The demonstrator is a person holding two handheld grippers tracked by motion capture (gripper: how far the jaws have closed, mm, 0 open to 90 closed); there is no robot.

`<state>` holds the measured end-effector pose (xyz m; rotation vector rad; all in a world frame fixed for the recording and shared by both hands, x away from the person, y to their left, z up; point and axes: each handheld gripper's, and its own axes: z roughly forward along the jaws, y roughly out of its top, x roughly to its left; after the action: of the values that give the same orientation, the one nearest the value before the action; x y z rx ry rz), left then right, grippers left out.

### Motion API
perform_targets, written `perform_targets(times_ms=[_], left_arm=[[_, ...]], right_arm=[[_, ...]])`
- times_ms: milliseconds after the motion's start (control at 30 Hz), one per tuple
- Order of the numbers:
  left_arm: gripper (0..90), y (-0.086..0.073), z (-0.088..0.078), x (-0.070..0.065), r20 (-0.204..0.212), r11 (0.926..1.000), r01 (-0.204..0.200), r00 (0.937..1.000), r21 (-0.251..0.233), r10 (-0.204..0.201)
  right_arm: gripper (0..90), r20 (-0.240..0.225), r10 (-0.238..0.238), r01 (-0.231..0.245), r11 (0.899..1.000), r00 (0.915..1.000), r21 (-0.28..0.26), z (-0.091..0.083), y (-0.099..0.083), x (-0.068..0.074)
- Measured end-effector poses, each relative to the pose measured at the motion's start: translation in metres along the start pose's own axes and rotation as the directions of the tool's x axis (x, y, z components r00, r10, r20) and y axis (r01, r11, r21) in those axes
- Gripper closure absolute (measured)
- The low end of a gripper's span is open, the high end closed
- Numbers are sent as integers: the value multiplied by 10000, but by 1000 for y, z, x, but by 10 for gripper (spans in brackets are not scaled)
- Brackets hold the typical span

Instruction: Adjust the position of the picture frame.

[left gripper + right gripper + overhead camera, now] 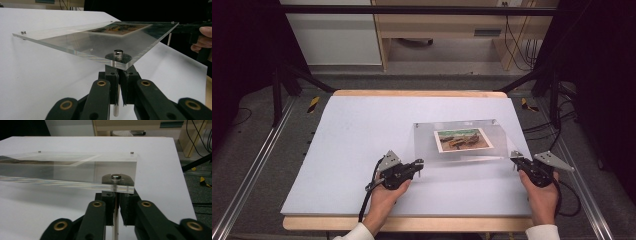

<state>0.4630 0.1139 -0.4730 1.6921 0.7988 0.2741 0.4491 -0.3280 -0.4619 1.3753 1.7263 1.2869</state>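
Both near corner standoff pins of the acrylic photo frame (459, 141), at the white board's (352, 150) four o'clock, are clamped by the left gripper (418, 163) and right gripper (515, 156), near edge raised, far edge apparently down; carrying and placement remain.

1. The clear acrylic frame (459, 140) takes up the right centre of the white board (352, 150), its near edge raised between the two grippers.
2. The board's left half and far strip lie open.
3. Black rig posts (277, 95) flank the table on the floor.
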Motion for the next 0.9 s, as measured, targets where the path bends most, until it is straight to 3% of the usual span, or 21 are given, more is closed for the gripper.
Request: perform_targets(times_ms=[600,900], left_arm=[[799,4,10,1,151,9998,82,9998,195,-85],[841,4,11,1,84,9997,23,10000,258,-25]], right_arm=[[851,8,5,-5,9999,10000,112,1,0,0],[847,-26,11,-11,10000,10000,76,1,-1,-1]])
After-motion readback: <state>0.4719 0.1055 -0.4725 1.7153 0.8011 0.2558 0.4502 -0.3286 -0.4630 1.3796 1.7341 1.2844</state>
